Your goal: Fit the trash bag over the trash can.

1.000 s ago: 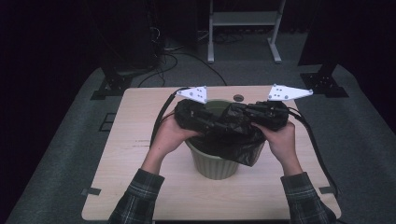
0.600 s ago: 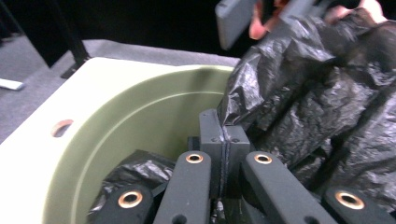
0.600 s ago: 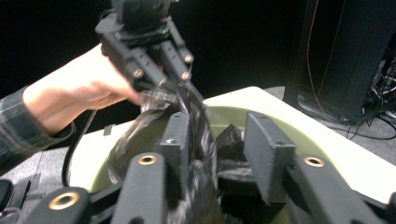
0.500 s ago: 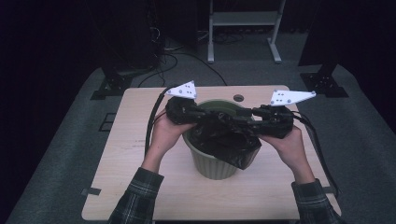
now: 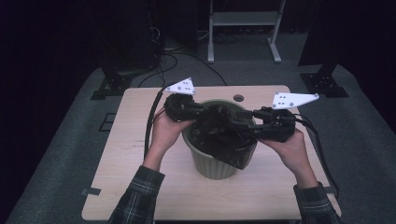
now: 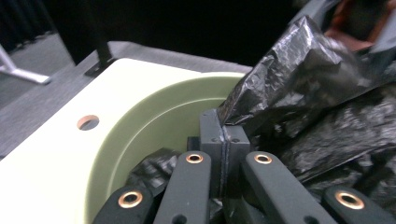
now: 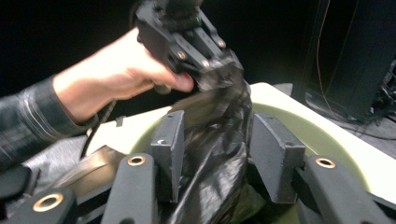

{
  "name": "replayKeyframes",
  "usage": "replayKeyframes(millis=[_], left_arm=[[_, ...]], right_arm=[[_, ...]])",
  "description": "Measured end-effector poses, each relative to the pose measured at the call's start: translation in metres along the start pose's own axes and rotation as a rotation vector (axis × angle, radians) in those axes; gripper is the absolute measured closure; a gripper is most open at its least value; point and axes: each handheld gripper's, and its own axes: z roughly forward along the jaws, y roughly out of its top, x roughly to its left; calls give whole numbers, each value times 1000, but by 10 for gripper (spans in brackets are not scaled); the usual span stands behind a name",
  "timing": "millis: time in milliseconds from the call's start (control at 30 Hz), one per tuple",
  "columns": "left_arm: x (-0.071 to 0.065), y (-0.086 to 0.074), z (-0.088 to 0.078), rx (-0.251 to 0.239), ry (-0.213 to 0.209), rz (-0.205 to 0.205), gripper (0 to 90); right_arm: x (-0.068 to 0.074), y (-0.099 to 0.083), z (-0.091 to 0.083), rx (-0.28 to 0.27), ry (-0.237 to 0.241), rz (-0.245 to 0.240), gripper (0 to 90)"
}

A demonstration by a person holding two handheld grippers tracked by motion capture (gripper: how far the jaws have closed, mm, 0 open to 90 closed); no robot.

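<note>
Liner sits bunched in the green bin mid-table. My left tool is clamped on its edge; my right tool has just been opening, plastic loose between its jaws. I should spread the edge over the rim, hands level either side.

Crinkled glossy plastic bag, seemingly matt bin

A crinkled glossy black plastic bag lines a round pale green plastic bin on a light wooden tabletop; near sleeves are dark plaid.
</note>
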Motion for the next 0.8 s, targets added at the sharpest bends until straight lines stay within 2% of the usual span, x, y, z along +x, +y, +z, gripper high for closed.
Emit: replayKeyframes(millis=[100, 300, 533, 700, 800], left_arm=[[0, 0, 0, -5, 5, -5, 896], [-3, 2, 2, 1, 10, 6, 896], [-1, 1, -2, 5, 22, -6, 896], [2, 2, -2, 7, 31, -16, 896], [1, 3, 0, 6, 29, -17, 896]], right_arm=[[2, 5, -5, -30, -1, 5, 542], [7, 15, -10, -43, 0, -6, 534], [12, 10, -23, -35, -31, -21, 534], [17, 8, -36, -48, -25, -19, 531], [20, 7, -37, -45, -20, -21, 520]])
